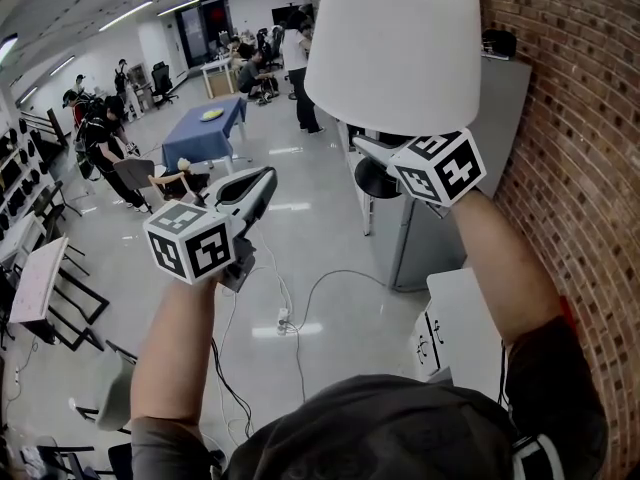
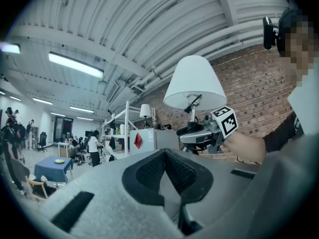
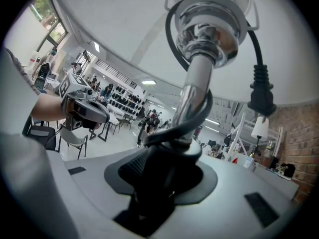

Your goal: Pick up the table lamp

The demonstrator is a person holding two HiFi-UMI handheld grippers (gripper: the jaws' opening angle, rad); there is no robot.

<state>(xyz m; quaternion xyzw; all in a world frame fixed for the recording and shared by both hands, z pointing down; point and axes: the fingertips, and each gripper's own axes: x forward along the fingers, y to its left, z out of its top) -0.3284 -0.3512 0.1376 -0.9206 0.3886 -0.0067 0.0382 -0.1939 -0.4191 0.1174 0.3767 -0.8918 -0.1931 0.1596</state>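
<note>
Lamp (image 1: pixel 395 38) hangs aloft at one o'clock, the right gripper (image 3: pixel 162 158) clamped on its chrome stem (image 3: pixel 195 96), cord (image 3: pixel 256 59) trapped alongside. It looks top-heavy and the metal slick, so the stem beats the flimsy shade. Left gripper (image 2: pixel 164 171), at nine o'clock, is pressed together and empty.

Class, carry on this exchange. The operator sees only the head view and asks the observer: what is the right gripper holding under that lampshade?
Observer: The right gripper is shut on the lamp, on its chrome stem below the shade.
Operator: Is the cord loose?
Observer: The black cord loops round the stem at the jaws, and its plug hangs free under the shade.
Operator: And the left gripper?
Observer: The left gripper has its jaws together, with nothing between them.
</note>
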